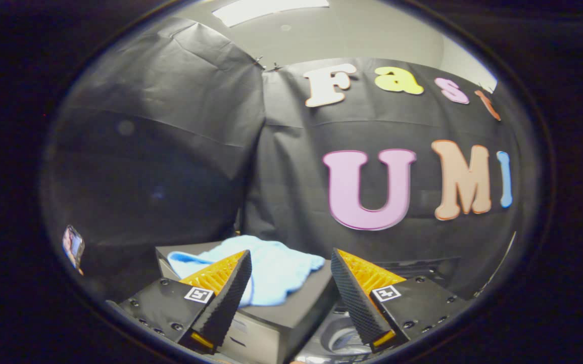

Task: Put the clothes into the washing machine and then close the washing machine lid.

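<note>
Clothes, a light-blue cloth (pixel 276 270), lie heaped on a dark box (pixel 291 313) just ahead of the claw (pixel 291 283), whose fingers stand spread apart, gripping nothing. Below the right finger the washing machine (pixel 339 339) shows its pale drum opening, beside the box.

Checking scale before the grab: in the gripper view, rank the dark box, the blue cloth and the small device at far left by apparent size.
1. Dark box, just ahead of the open tool.
2. Blue cloth, lying on it.
3. Small device, smallest, though it may simply sit farther off.
</note>
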